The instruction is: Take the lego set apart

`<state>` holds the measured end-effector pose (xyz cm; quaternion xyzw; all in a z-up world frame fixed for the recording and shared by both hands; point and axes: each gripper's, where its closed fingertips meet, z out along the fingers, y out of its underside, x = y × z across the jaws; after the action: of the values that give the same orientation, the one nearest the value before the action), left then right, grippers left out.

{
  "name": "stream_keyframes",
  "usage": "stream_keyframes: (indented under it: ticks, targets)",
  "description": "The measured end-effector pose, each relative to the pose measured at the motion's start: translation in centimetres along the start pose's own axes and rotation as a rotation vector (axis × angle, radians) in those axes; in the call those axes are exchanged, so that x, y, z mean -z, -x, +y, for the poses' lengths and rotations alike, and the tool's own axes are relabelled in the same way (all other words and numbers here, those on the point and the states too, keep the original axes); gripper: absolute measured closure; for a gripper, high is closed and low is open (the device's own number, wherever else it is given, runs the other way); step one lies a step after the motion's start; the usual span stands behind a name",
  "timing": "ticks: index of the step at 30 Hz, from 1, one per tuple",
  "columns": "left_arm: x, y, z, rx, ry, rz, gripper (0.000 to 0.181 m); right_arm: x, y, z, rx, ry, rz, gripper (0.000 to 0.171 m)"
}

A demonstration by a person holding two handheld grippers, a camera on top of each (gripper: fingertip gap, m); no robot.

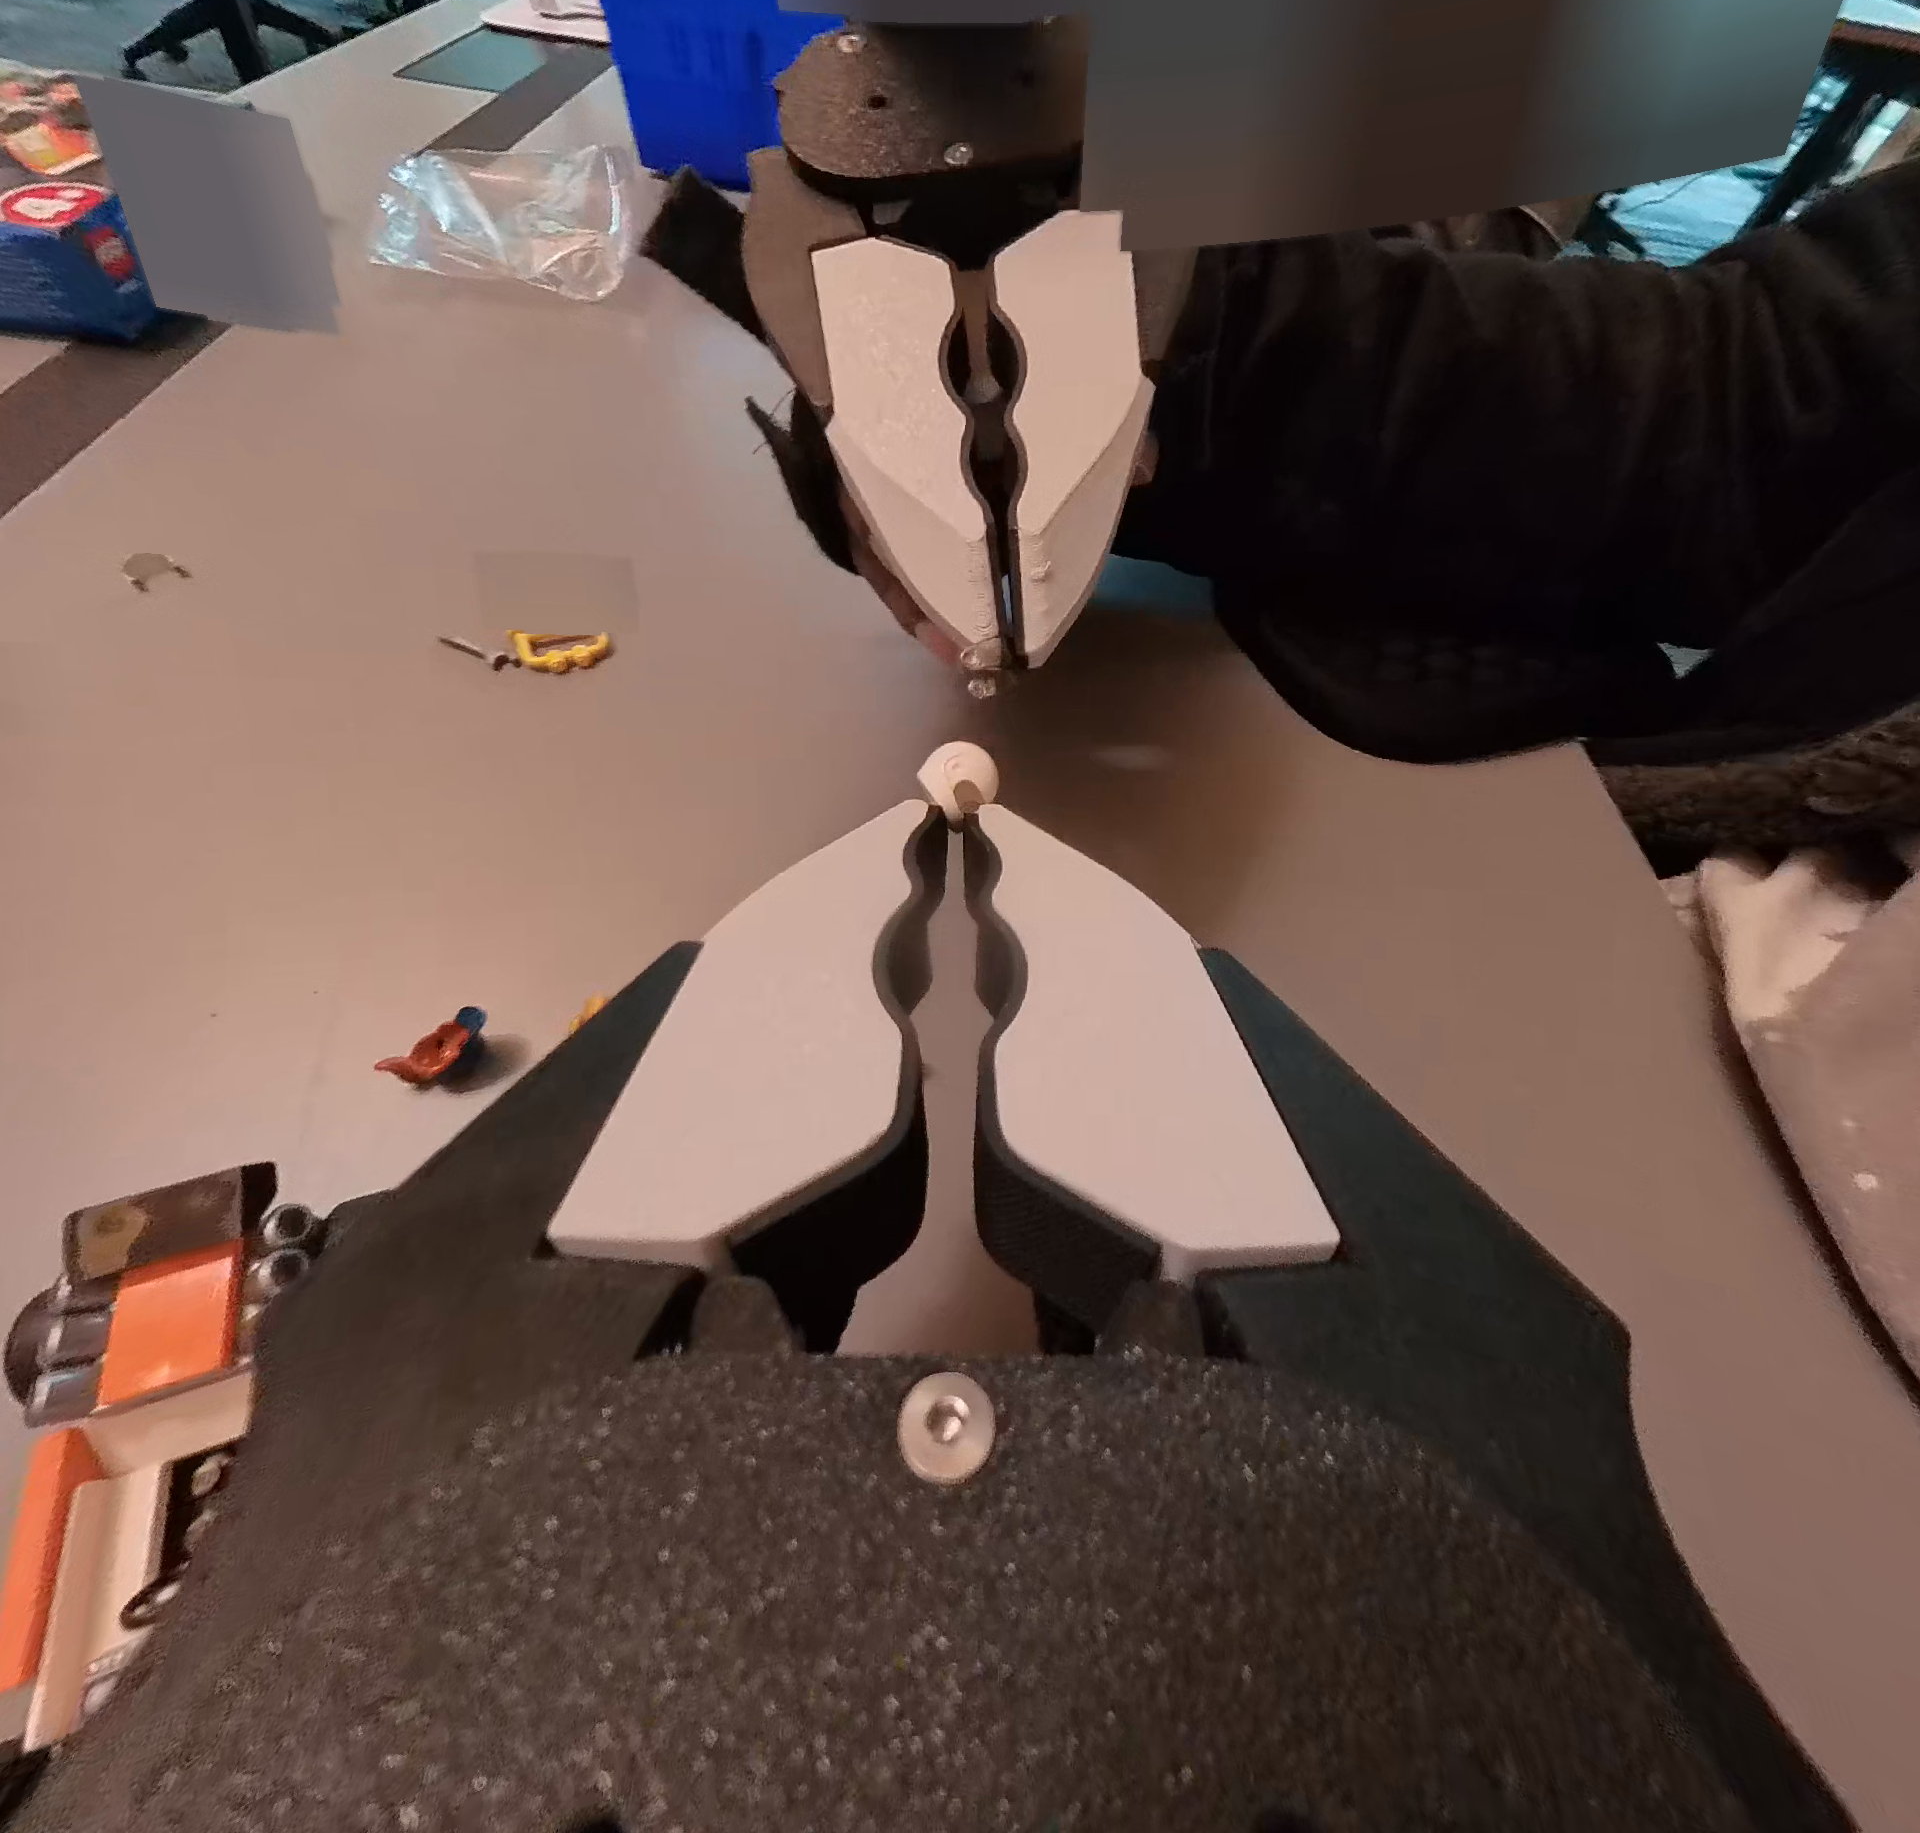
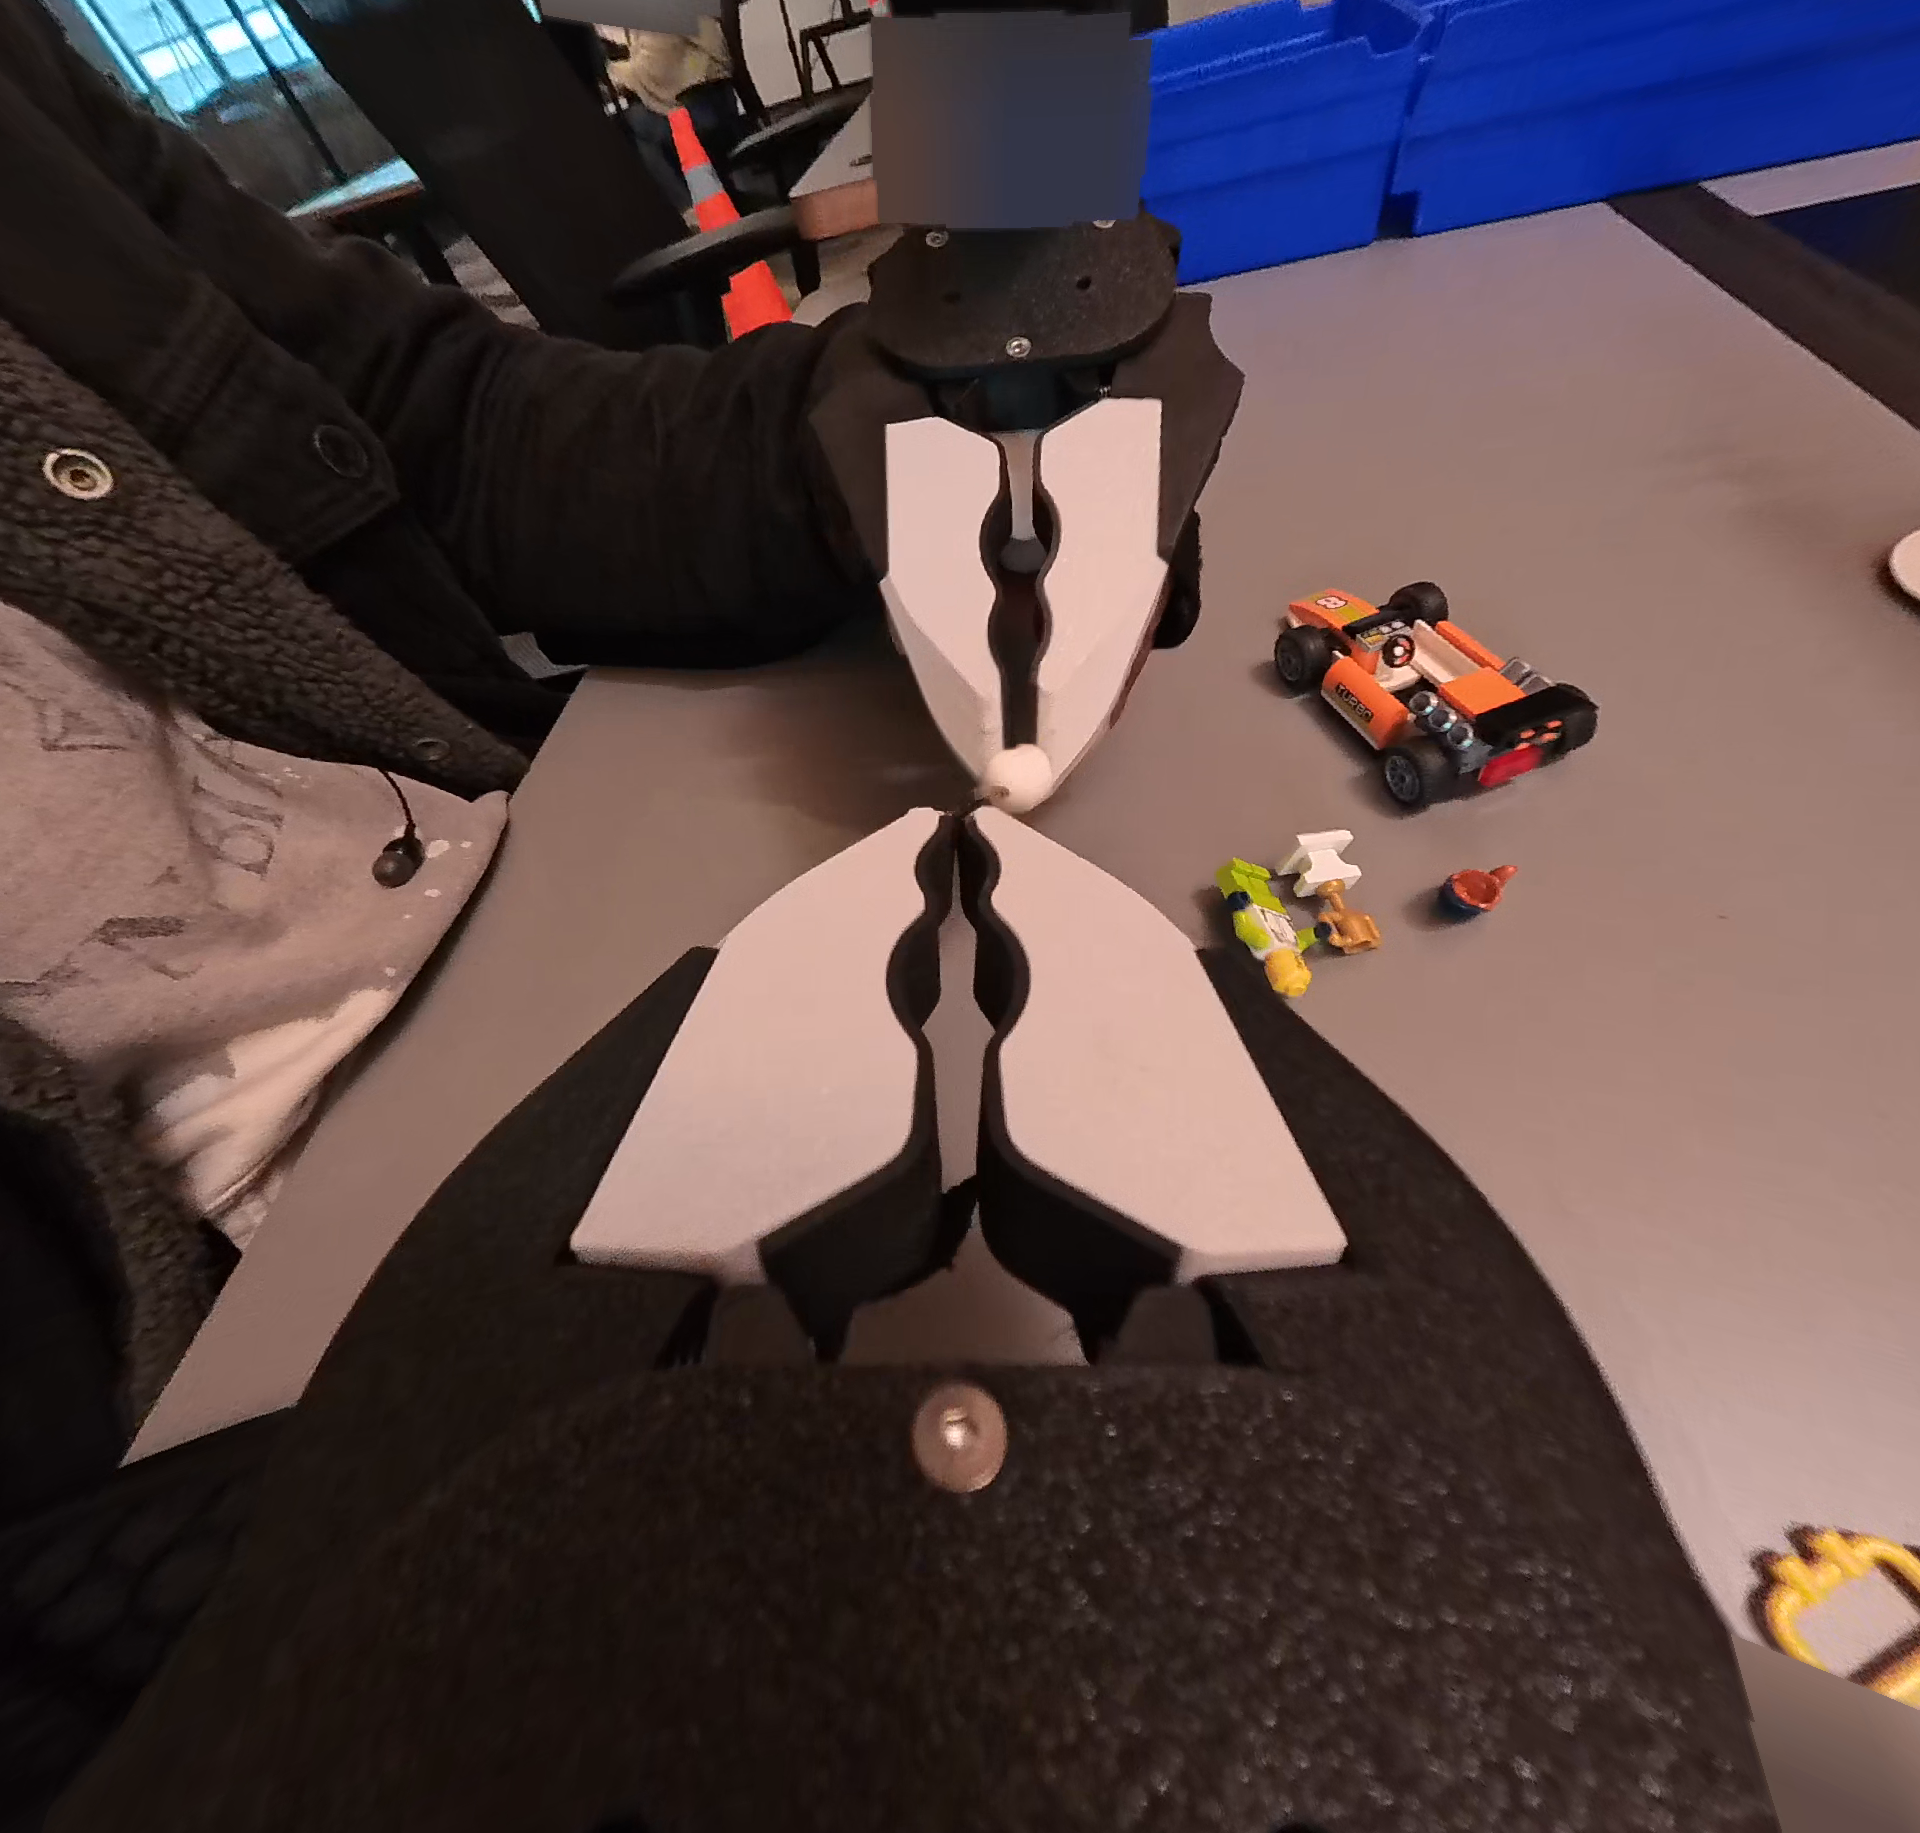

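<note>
My left gripper [image 1: 958,815] is shut on a small white round helmet piece [image 1: 958,773], which sticks out beyond its fingertips just above the grey table [image 1: 312,848]. The helmet also shows in the right wrist view [image 2: 1018,775] at the tip of the left gripper [image 2: 1013,755]. My right gripper [image 2: 961,819] faces it tip to tip and is shut. In the left wrist view the right gripper [image 1: 994,653] pinches a tiny clear piece [image 1: 982,663] at its very tip, a short gap from the helmet.
An orange race car [image 2: 1434,692] stands to the right on the table [image 2: 1558,1212]. A lime minifigure body [image 2: 1268,916], a white piece [image 2: 1320,853], a gold trophy [image 2: 1351,929] and a brown-and-blue cap [image 2: 1470,892] lie near it. A yellow piece [image 1: 561,649], plastic bag [image 1: 509,214] and blue bins [image 2: 1558,69] lie farther off. My left and right fingertips are right by each other. About 10 centimetres separates my left fingertips from the gold trophy [image 2: 1351,929].
</note>
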<state>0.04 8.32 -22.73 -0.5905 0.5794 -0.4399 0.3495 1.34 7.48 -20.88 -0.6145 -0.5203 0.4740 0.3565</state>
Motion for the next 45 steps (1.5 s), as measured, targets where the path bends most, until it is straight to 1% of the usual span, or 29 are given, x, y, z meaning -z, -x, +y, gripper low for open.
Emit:
stream_keyframes:
  ticks: [3, 6, 8, 9, 11, 13, 15, 18, 20, 22, 25, 32, 37, 40, 45]
  targets:
    - [-0.2, 1.0, 0.5, 0.026, 0.012, -0.049, 0.178, 0.4, -1.0, 1.5, -0.024, 0.075, 0.056, 0.17]
    - [-0.4, 1.4, 1.0, 0.038, 0.031, -0.067, 0.178, 1.1, -3.4, 5.2, -0.01, 0.306, 0.22, 0.17]
    - [-0.6, 1.4, 1.2, 0.036, 0.043, -0.073, 0.178, 1.5, -4.3, 7.3, -0.015, 0.421, 0.276, 0.17]
    - [-0.7, 1.4, 1.3, 0.037, 0.049, -0.072, 0.178, 1.7, -4.7, 8.0, -0.018, 0.465, 0.299, 0.169]
    - [-0.8, 1.4, 1.5, 0.036, 0.058, -0.075, 0.178, 1.7, -4.9, 8.7, -0.027, 0.498, 0.307, 0.159]
    - [-0.8, 1.5, 1.4, 0.038, 0.057, -0.08, 0.178, 1.7, -4.7, 8.0, -0.046, 0.455, 0.296, 0.144]
    - [-0.7, 1.8, 1.3, 0.043, 0.051, -0.096, 0.178, 1.5, -3.8, 5.7, -0.075, 0.311, 0.231, 0.131]
    - [-0.6, 2.2, 0.9, 0.058, 0.02, -0.114, 0.178, 1.6, -2.0, 1.8, -0.093, 0.092, 0.118, 0.12]
    - [-0.6, 2.1, 0.2, 0.07, -0.024, -0.108, 0.178, 1.7, -1.1, 0.6, -0.099, 0.028, 0.06, 0.114]
    - [-0.6, 2.0, -1.0, 0.094, -0.098, -0.105, 0.178, 1.6, -0.5, 0.1, -0.093, 0.003, 0.026, 0.113]
    - [-0.9, 1.6, -2.3, 0.135, -0.184, -0.088, 0.178, 1.0, -0.2, 0.4, -0.081, 0.027, 0.01, 0.114]
    - [-2.1, 2.5, -0.7, 0.141, -0.084, -0.163, 0.179, 0.5, 0.2, 0.9, -0.076, 0.062, -0.006, 0.117]
    - [-2.9, 2.3, 0.9, 0.105, 0.022, -0.171, 0.179, 0.7, -0.2, 0.9, -0.074, 0.055, 0.014, 0.117]
    - [-3.0, 2.3, 1.0, 0.101, 0.03, -0.172, 0.179, 0.8, -0.3, 0.9, -0.075, 0.055, 0.021, 0.117]
    - [-3.0, 1.7, 0.3, 0.105, -0.012, -0.141, 0.179, 0.6, -0.5, 0.5, -0.066, 0.036, 0.03, 0.117]
